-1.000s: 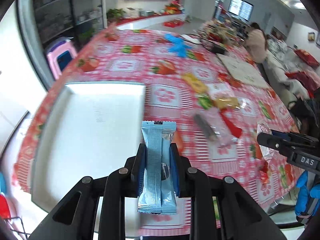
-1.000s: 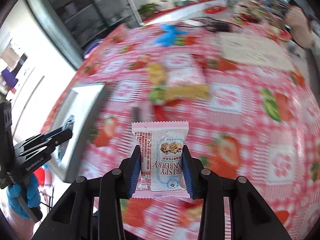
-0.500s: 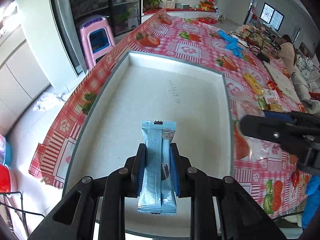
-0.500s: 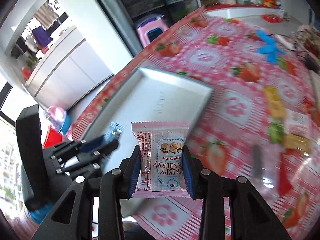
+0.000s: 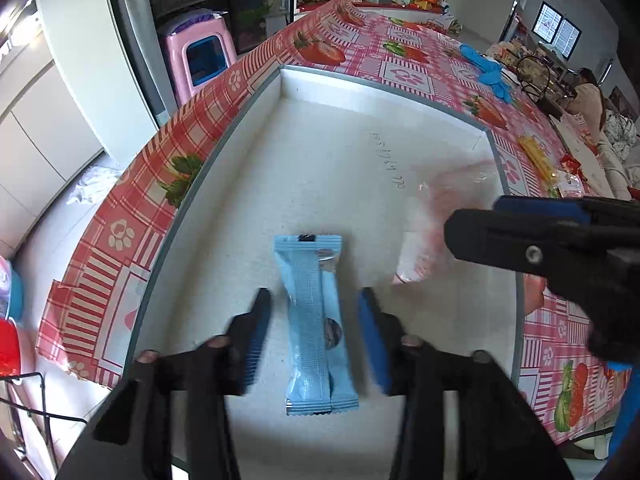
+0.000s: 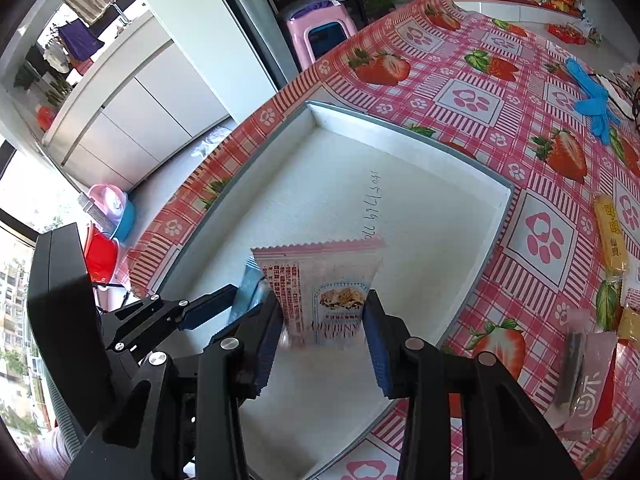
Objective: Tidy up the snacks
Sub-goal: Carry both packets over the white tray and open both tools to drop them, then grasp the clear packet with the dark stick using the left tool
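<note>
Over the white tray (image 5: 256, 96) at the worktop's (image 6: 472, 68) near-left corner, the left hand-held gripper (image 5: 316, 316) is opening, pads clear of the blue wafer packet (image 5: 316, 320) between them. The right hand-held gripper (image 6: 324, 320) is opening too, its pink cranberry crisp packet (image 6: 320, 276) blurred, slipping free. My guess is the two packets may land overlapping, being released close together.

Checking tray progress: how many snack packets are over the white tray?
2: blue packet between the opening left gripper jaws; pink cranberry packet between the opening right gripper jaws.
</note>
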`<state>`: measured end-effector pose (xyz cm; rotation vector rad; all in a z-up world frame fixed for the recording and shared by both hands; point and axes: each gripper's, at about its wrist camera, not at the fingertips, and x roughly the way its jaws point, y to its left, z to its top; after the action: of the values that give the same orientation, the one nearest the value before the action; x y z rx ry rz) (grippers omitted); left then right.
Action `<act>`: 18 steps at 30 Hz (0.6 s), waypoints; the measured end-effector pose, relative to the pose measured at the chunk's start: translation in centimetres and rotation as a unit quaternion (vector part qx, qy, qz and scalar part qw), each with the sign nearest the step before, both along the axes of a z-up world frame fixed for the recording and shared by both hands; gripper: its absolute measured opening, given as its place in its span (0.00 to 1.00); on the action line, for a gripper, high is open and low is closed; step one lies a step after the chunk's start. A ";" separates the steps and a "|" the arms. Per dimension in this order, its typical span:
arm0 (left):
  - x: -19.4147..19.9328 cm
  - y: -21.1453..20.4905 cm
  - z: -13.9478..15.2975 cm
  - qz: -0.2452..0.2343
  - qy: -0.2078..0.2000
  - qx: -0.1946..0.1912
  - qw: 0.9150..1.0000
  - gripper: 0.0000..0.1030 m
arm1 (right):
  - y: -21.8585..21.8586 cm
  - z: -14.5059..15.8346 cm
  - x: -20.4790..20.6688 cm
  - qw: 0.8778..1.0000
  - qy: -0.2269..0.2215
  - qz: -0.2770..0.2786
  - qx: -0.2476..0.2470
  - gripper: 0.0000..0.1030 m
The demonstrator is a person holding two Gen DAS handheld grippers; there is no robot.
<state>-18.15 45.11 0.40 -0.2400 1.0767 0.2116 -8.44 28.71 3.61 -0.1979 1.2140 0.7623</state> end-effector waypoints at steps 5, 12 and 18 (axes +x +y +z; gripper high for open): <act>-0.1 -1.5 2.0 -0.012 -0.022 0.018 1.000 0.66 | -4.2 1.5 0.1 0.998 -0.047 -0.039 -0.005 0.99; 1.5 -9.5 5.3 -0.110 -0.052 0.004 0.993 0.77 | -17.1 1.4 -1.2 0.986 -0.075 -0.140 -0.055 0.99; 5.0 -18.7 4.1 -0.173 -0.032 0.001 0.984 0.77 | -28.6 -0.5 -4.9 0.968 -0.066 -0.225 -0.093 0.99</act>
<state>-13.11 26.38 4.47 -0.0548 1.0361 -0.1077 -13.30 0.14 3.14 -0.1180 1.1477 0.2361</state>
